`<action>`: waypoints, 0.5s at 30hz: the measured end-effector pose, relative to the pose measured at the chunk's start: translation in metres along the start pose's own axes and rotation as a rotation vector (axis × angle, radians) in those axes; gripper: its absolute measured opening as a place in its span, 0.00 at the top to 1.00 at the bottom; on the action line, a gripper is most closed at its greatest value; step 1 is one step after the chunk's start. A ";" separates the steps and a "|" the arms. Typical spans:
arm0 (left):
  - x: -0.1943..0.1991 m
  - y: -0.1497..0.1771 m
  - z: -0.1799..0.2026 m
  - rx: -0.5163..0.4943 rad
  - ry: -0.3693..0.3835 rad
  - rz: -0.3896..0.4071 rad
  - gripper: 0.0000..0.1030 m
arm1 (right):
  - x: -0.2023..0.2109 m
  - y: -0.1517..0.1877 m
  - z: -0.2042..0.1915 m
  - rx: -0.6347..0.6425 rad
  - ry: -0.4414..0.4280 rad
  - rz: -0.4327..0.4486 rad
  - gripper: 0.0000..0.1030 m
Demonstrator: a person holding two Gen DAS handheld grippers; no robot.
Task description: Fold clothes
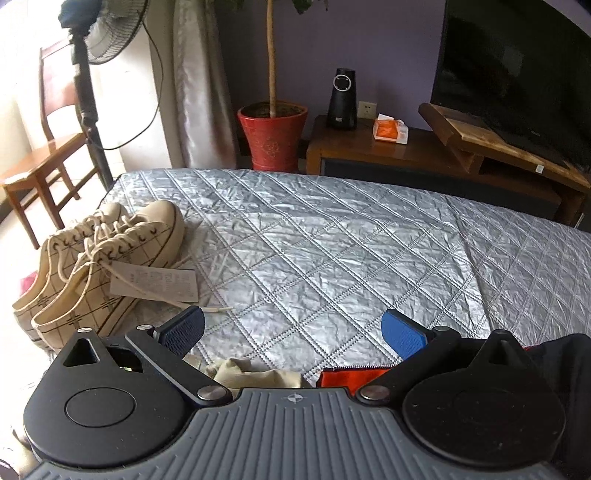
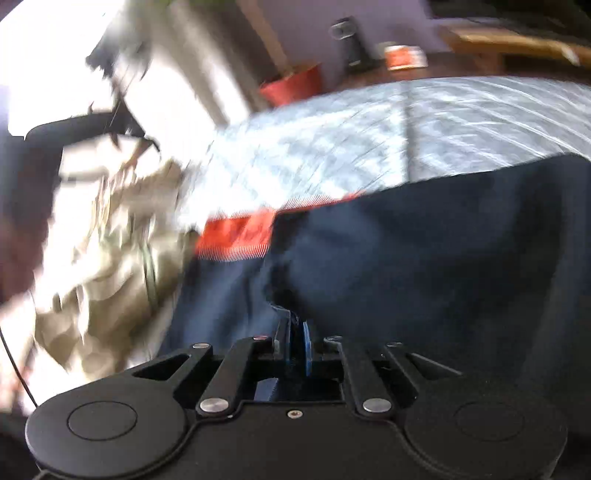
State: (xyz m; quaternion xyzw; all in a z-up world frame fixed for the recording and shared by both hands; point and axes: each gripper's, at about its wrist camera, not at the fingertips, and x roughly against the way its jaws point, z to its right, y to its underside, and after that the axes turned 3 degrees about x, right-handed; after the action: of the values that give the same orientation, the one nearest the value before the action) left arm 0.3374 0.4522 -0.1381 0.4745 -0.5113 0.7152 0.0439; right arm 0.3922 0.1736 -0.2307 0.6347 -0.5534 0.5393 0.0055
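My left gripper [image 1: 293, 330] is open and empty, held above the near edge of the silver quilted bed cover [image 1: 332, 240]. Below it lie a beige cloth [image 1: 255, 373] and the orange lining [image 1: 351, 376] of a dark navy garment [image 1: 561, 354]. In the blurred right wrist view, my right gripper [image 2: 295, 332] is shut on a fold of the navy garment [image 2: 424, 258], which has an orange band [image 2: 236, 232]. The beige cloth [image 2: 107, 266] lies to its left.
A pair of cream sneakers [image 1: 96, 266] with a paper tag [image 1: 155, 282] sits on the bed's left side. Beyond the bed stand a red plant pot [image 1: 271, 133], a wooden TV stand [image 1: 424, 155], a fan [image 1: 96, 33] and a chair [image 1: 40, 162].
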 end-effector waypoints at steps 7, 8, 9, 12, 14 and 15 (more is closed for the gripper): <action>0.001 -0.002 -0.006 0.025 -0.001 0.002 0.00 | 0.037 -0.040 0.012 -0.178 -0.103 0.139 0.94; 0.001 -0.002 -0.007 0.027 -0.002 0.002 0.00 | 0.040 -0.042 0.005 -0.129 -0.081 0.145 0.94; 0.001 -0.002 -0.007 0.027 -0.002 0.003 0.00 | 0.043 -0.044 -0.001 -0.077 -0.059 0.152 0.94; 0.002 -0.002 -0.008 0.033 -0.001 0.003 0.00 | 0.042 -0.041 -0.006 -0.044 -0.024 0.134 0.94; 0.002 -0.002 -0.008 0.030 0.002 0.004 0.00 | 0.036 -0.035 -0.006 -0.008 0.016 0.129 0.94; 0.002 -0.002 -0.008 0.025 0.002 0.004 0.00 | 0.032 -0.032 0.001 -0.056 0.003 0.120 0.95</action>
State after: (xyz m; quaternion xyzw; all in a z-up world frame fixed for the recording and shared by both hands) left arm 0.3325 0.4582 -0.1355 0.4735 -0.5031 0.7220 0.0370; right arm 0.4093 0.1633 -0.1901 0.5992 -0.6052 0.5240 -0.0081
